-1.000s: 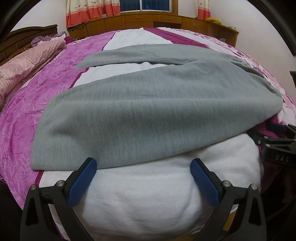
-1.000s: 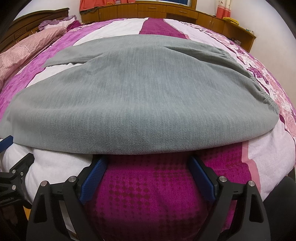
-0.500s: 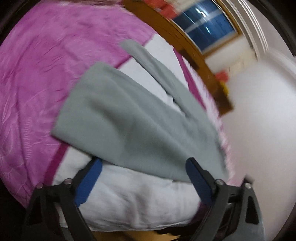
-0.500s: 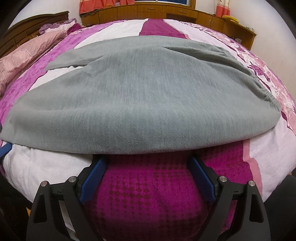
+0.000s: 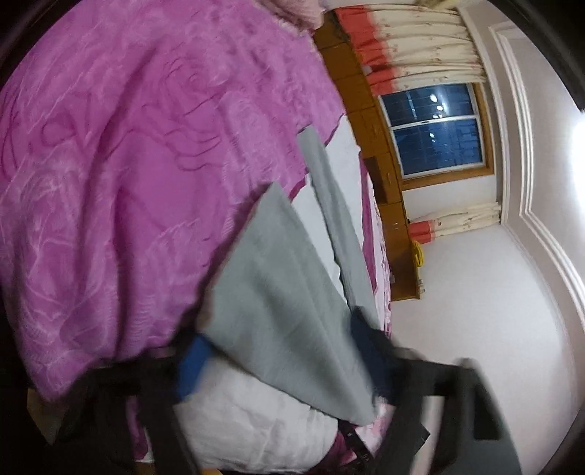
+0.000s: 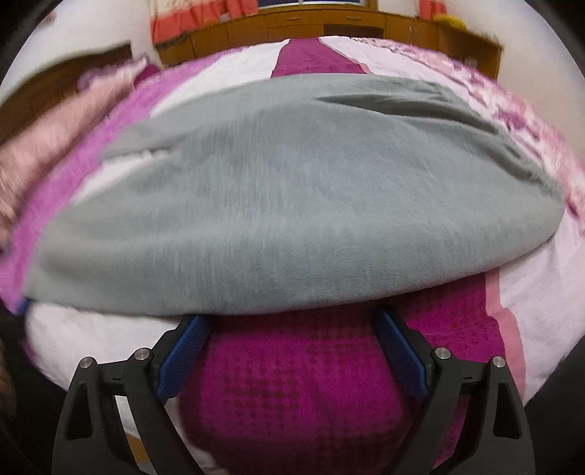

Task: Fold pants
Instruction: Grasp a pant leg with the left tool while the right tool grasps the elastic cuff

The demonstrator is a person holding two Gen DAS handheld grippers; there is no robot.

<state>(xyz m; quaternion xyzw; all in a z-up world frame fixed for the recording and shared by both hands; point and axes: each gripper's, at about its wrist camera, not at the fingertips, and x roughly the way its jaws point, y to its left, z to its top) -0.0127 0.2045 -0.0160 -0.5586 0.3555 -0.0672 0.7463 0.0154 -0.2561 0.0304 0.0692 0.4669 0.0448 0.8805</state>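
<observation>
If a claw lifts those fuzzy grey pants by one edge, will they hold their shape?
Probably not. The fuzzy grey pants drape over the pink bedspread, so likely floppy. The fleecy nap suggests they grip, not slide.

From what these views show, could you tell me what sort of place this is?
Most likely a home bedroom: the grey pants lie on a bed with a pink and white bedspread, and a curtained window sits above wooden cabinets.

One pair of grey pants (image 6: 292, 204) lies on one bed (image 6: 299, 394), flanked by two grippers, the left gripper (image 5: 285, 358) and the right gripper (image 6: 292, 350), with one pink pillow (image 6: 69, 120), one window (image 5: 435, 128) and two curtains (image 5: 416, 47).
</observation>
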